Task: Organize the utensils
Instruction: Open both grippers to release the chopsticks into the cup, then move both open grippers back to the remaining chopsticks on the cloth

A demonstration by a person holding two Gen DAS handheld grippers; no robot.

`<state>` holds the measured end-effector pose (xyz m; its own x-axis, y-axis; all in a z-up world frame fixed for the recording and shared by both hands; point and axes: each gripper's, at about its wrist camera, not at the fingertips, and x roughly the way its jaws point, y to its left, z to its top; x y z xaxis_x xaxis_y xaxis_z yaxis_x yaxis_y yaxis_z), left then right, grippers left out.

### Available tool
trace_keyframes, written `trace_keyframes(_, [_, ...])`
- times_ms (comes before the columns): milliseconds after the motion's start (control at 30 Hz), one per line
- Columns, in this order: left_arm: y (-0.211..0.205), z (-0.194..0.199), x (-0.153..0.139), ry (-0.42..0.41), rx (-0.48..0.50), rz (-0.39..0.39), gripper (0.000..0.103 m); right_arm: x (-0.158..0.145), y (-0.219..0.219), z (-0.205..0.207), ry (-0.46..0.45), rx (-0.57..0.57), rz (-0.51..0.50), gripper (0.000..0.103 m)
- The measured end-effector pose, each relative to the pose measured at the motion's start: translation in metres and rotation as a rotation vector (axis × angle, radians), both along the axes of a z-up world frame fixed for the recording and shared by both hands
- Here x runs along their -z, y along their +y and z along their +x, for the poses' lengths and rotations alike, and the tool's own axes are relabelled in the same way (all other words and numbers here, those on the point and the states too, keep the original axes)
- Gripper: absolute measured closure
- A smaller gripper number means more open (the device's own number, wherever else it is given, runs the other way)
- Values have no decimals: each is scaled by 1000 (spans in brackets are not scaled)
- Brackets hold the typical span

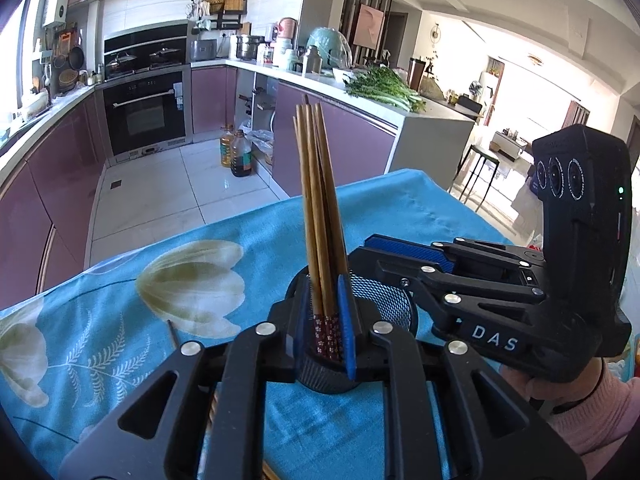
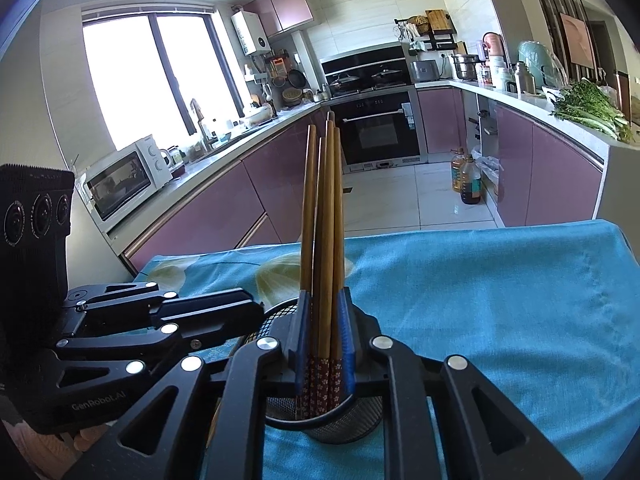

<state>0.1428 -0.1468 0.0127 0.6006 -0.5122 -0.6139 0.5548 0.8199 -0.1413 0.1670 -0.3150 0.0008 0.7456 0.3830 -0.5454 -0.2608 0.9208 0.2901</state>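
Several brown wooden chopsticks with red flowered ends stand upright in a black mesh utensil cup on a table under a blue flowered cloth. My left gripper is closed around the chopstick bundle just above the cup. My right gripper is closed around the same bundle over the cup. Each gripper's body shows in the other's view: the right one comes in from the right, the left one from the left.
One loose chopstick lies on the cloth to the left of my left gripper. Past the table's far edge are a tiled kitchen floor, purple cabinets, an oven, and oil bottles on the floor.
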Motion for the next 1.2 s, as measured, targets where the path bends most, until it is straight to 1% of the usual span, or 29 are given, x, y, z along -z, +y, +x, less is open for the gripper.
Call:
trace_keyframes(33, [3,-2,-2,-12,-10,-1,82,-2,0,-3,-7,-2,2,81])
trace_keyframes(67, [7,-6,-4,-30,-24,-1,80,-4,-1,-5,-14,-5,4,80])
trace_keyframes(133, [17,-14,-9,-62,-55,-3,72,-8,1,-11,-30,-15,9,77])
trace_keyframes(233, [33,-25,-13,-98,-97,-6,64,-16,5,-22,-62,-40,5,73])
trace_keyframes(367, [56,-38,-14,-127,-151,15,62,-22,14,-42,-95,-101,-10,69])
trace_keyframes(433, [65,-43,-12,-125,-167,22,62,-22,19,-49,-99,-135,-10,68])
trace_keyframes(500, [75,-48,-7,-115,-185,25,62,-20,27,-55,-93,-173,-12,67])
trace_keyframes(600, [86,-51,2,-88,-205,35,62,-9,41,-60,-65,-218,-24,66])
trace_keyframes(767, [103,-58,21,-47,-228,42,62,15,61,-58,16,-265,-28,66])
trace_keyframes(1033, [111,-63,48,14,-259,57,63,46,80,-56,115,-280,-52,66])
trace_keyframes(1200, [113,-63,65,52,-269,71,63,59,88,-55,155,-274,-71,66])
